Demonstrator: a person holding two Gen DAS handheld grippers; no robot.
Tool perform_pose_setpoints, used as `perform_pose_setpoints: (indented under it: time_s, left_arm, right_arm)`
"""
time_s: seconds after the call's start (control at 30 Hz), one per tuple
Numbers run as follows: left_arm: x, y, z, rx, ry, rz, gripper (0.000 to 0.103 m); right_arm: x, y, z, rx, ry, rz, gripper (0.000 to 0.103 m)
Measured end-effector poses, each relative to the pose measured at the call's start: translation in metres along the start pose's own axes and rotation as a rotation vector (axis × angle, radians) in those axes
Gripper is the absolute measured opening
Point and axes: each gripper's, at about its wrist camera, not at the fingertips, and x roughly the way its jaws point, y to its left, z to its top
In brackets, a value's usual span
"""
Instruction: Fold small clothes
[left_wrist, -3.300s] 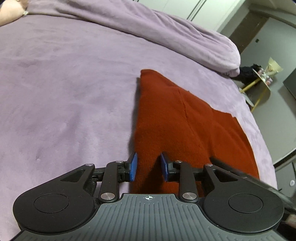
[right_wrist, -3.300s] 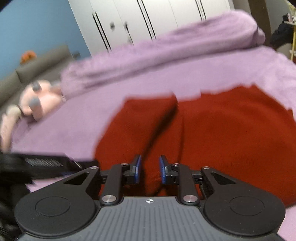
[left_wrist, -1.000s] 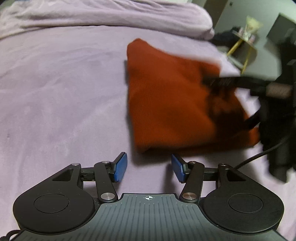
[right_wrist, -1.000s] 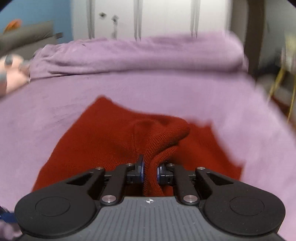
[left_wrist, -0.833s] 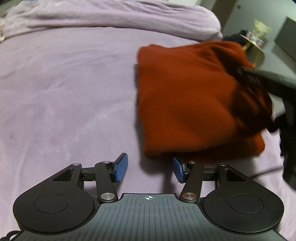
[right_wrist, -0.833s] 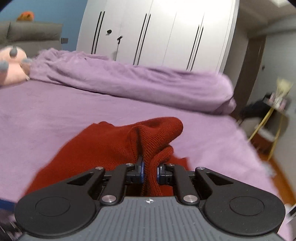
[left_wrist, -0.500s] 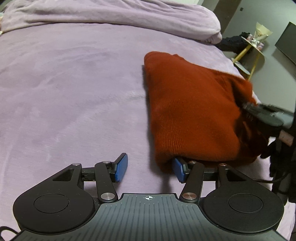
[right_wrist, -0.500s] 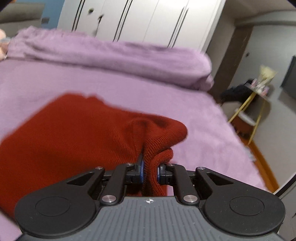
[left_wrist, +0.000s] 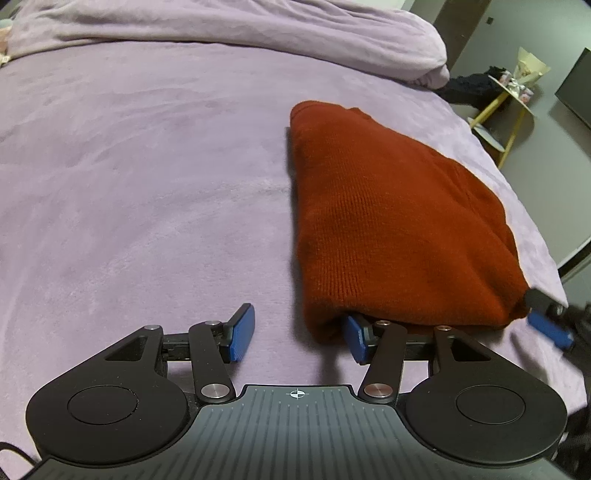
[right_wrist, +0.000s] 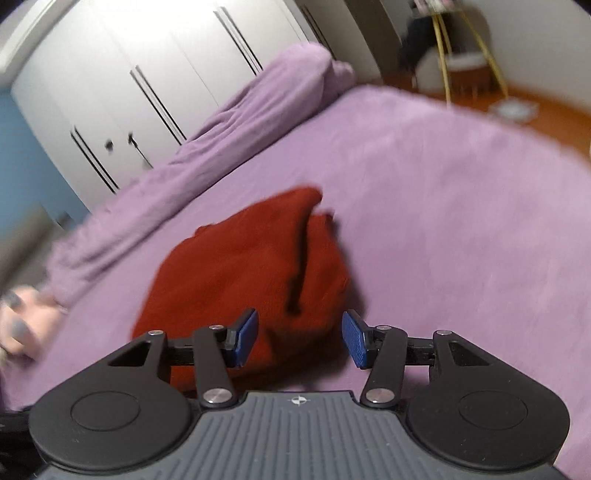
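A rust-red knitted sweater (left_wrist: 388, 221) lies folded in a thick stack on the purple bed cover (left_wrist: 147, 184). My left gripper (left_wrist: 298, 336) is open at the stack's near left corner. Its jaws are closing slightly, and the corner drapes over the right pad (left_wrist: 354, 339) with bare cover between the pads. In the right wrist view, which is blurred, the sweater (right_wrist: 240, 269) sits just past my right gripper (right_wrist: 301, 338). Its jaws are opening, with the near edge of the knit between them and neither pad pressing it. In the left wrist view my right gripper (left_wrist: 543, 314) shows at the stack's near right corner.
A rolled purple duvet (left_wrist: 221, 33) runs along the far side of the bed. The bed's edge drops off close to the right of the sweater, with a yellow-legged side table (left_wrist: 509, 107) beyond. White wardrobe doors (right_wrist: 147, 74) stand behind. A pink plush toy (right_wrist: 22, 317) is at far left.
My right gripper carried a pinched fold of the sweater across the stack, rolled, and let it go with its jaws now apart. The sweater lies doubled over. The left gripper hardly moved.
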Motion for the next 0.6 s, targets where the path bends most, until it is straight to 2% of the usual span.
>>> perform_pose_setpoints:
  time_s: [0.07, 0.23, 0.27, 0.37, 0.4, 0.5, 0.53, 0.6]
  left_arm:
    - [-0.001, -0.002, 0.001, -0.012, 0.003, 0.003, 0.055]
    - [-0.005, -0.006, 0.003, -0.003, -0.006, 0.023, 0.055]
    - [-0.005, -0.005, 0.003, -0.008, -0.007, 0.024, 0.055]
    - [-0.009, -0.003, 0.005, -0.033, -0.016, 0.044, 0.055]
    - [-0.010, -0.001, 0.006, -0.041, -0.019, 0.049, 0.055]
    - [-0.008, 0.002, 0.009, -0.070, -0.004, 0.037, 0.057]
    - [-0.007, 0.002, 0.009, -0.075, 0.003, 0.038, 0.057]
    - [-0.008, -0.001, 0.009, -0.062, -0.001, 0.056, 0.057]
  right_arm:
    - [0.011, 0.001, -0.003, 0.012, 0.030, 0.008, 0.044]
    - [0.027, 0.002, 0.002, 0.113, 0.043, 0.065, 0.012]
    - [0.028, -0.001, 0.003, 0.160, 0.046, 0.104, 0.011]
    - [0.023, -0.026, 0.000, 0.397, 0.034, 0.352, 0.011]
    - [0.023, -0.032, -0.001, 0.427, 0.030, 0.361, 0.011]
    - [0.031, -0.032, -0.004, 0.312, 0.088, 0.163, 0.011]
    - [0.036, -0.030, -0.007, 0.280, 0.117, 0.134, 0.010]
    - [0.035, -0.023, -0.009, 0.230, 0.113, 0.118, 0.011]
